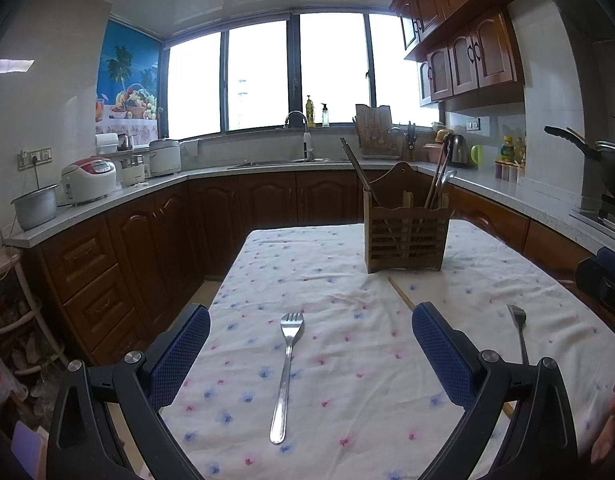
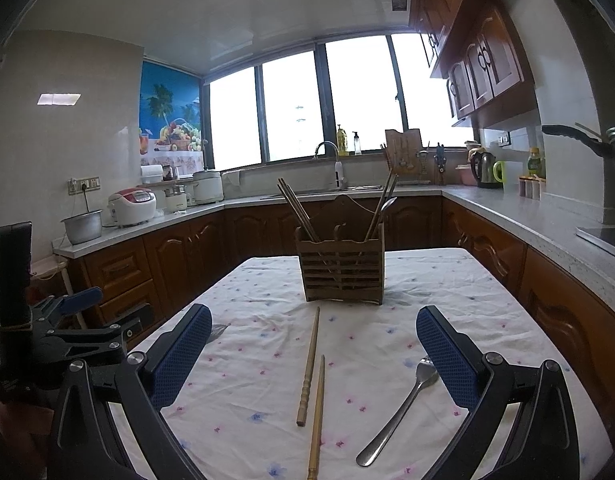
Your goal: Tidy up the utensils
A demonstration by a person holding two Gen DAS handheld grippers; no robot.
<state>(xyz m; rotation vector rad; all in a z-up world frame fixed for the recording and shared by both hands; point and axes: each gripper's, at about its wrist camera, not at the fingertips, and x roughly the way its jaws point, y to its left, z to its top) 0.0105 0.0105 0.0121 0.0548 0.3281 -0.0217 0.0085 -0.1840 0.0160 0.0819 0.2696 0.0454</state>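
Note:
A wooden utensil holder (image 1: 405,236) stands at the far side of the table, with chopsticks and a spoon in it; it also shows in the right wrist view (image 2: 341,270). My left gripper (image 1: 310,340) is open above a steel fork (image 1: 286,372) lying between its fingers. A second fork (image 1: 518,330) lies to its right. My right gripper (image 2: 313,344) is open above two wooden chopsticks (image 2: 312,376) on the cloth. The second fork (image 2: 403,404) lies by its right finger. Neither gripper holds anything.
The table has a white floral cloth (image 1: 347,288). Brown kitchen cabinets and a grey counter (image 1: 107,204) ring the table, with rice cookers, a sink and a kettle. The left gripper's body (image 2: 47,320) shows at the left of the right wrist view.

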